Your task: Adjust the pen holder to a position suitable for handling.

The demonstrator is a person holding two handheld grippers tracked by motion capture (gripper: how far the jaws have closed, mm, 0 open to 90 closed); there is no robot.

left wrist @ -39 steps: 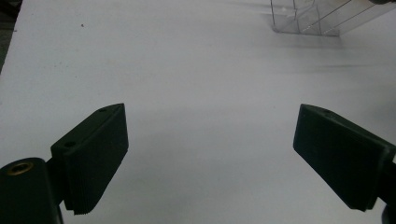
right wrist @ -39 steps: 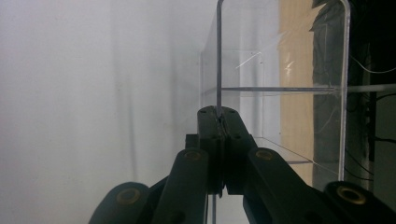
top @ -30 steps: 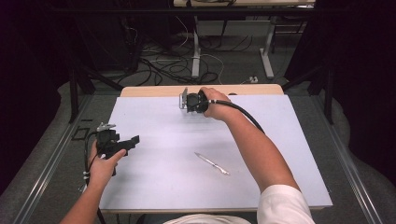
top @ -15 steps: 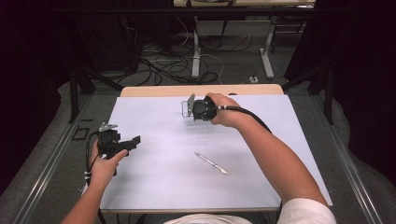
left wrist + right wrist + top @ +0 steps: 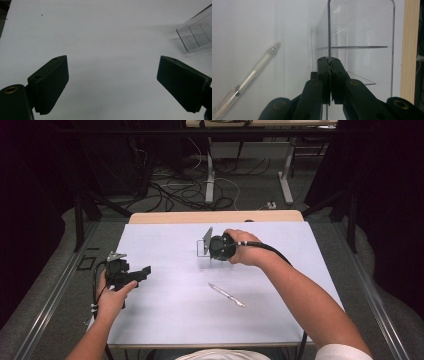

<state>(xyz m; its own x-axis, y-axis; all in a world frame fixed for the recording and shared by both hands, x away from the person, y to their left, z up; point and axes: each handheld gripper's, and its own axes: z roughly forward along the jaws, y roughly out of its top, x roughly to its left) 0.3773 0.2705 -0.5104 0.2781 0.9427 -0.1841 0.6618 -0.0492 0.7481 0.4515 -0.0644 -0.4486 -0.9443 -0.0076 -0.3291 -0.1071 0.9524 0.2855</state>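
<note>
A clear acrylic holder (image 5: 205,244) with inner dividers is tipped up at the middle of the white table top (image 5: 165,325). My right gripper (image 5: 214,248) is shut on one of its thin walls. In the right gripper view, the two jaws (image 5: 329,61) pinch the edge of the clear holder (image 5: 362,32), whose compartments look bare. A clear pen (image 5: 226,295) lies on the table nearer the person, apart from the holder, and appears again as the pen (image 5: 249,80). My left gripper (image 5: 144,271) is held open at the left edge, its jaws (image 5: 112,75) wide apart over bare white surface.
A wooden strip (image 5: 215,216) borders the far side of the white top. Cables and table legs (image 5: 210,175) lie on the floor beyond. A corner of the clear holder (image 5: 196,32) shows at the upper right of the left gripper view.
My right gripper has carried the clear holder from the far part of the table toward the person and slightly right. The left gripper has stayed put.
</note>
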